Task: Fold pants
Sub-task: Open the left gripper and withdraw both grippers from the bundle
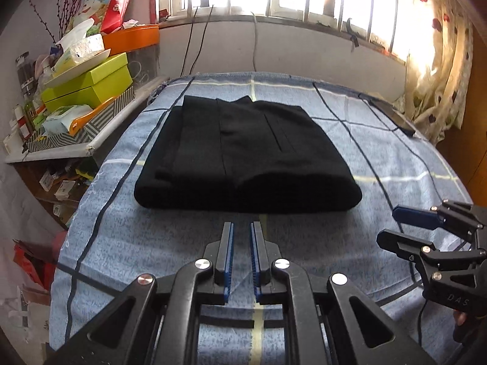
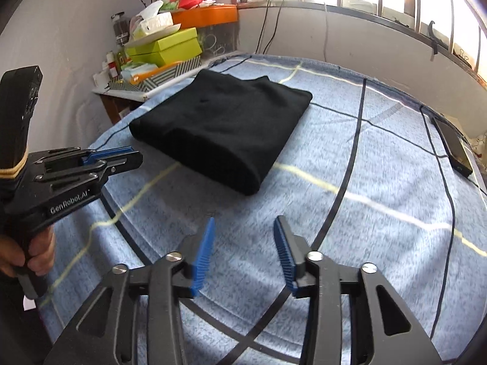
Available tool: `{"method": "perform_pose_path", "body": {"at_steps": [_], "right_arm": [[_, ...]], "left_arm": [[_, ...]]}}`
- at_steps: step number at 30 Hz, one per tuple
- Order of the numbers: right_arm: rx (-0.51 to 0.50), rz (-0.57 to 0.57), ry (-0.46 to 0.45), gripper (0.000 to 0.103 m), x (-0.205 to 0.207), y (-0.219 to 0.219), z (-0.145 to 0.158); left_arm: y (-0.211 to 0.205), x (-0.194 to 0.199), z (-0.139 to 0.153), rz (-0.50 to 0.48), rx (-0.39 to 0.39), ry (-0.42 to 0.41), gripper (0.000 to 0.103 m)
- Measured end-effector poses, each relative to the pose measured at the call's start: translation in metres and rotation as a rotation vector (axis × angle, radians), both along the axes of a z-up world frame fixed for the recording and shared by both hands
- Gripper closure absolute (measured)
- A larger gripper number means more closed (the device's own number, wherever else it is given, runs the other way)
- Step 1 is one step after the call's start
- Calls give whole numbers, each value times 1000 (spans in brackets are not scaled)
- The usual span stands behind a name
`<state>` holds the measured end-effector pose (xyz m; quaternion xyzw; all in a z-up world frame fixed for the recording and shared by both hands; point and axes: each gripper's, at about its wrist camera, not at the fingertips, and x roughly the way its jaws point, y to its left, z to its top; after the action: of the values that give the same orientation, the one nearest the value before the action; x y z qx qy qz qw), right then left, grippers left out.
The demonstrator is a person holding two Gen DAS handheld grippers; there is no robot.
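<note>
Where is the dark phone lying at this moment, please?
In both wrist views the phone lies at the right edge of the blue checked cloth, right of the folded black pants.

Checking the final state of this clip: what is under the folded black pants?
The black pants lie folded on the blue checked sheet, which shows all around them. Anything directly beneath the bundle is covered. Both the left gripper and right gripper are clear of it.

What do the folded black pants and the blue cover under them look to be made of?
Pants: thick matte woven cloth, perhaps wool blend; no sheen, with soft rounded folds. Cover: looks like terry or brushed cotton, with a speckled, fuzzy blue surface, printed dark and pale lines, and a stitched hem at the far edge.
</note>
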<state>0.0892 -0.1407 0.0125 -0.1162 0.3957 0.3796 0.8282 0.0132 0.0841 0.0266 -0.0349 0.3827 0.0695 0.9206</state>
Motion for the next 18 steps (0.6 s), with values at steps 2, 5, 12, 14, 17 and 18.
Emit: {"method": "perform_pose_path", "body": {"at_steps": [2, 5, 12, 14, 17, 18], "right_arm": [[-21, -5, 1, 59, -2, 1, -5], [-54, -3, 9, 59, -2, 7, -14], [-97, 5, -39, 54, -6, 14, -18], [-97, 5, -40, 53, -6, 14, -18], [-98, 5, -40, 52, -6, 14, -18], [-97, 5, -40, 52, -6, 14, -18]], "left_arm": [[0, 0, -5, 7, 17, 19, 90], [2, 1, -13, 22, 36, 47, 90], [0, 0, -22, 15, 46, 71, 86], [-1, 0, -23, 18, 50, 73, 85], [-3, 0, -23, 21, 66, 75, 84], [-4, 1, -23, 22, 73, 77, 83]]}}
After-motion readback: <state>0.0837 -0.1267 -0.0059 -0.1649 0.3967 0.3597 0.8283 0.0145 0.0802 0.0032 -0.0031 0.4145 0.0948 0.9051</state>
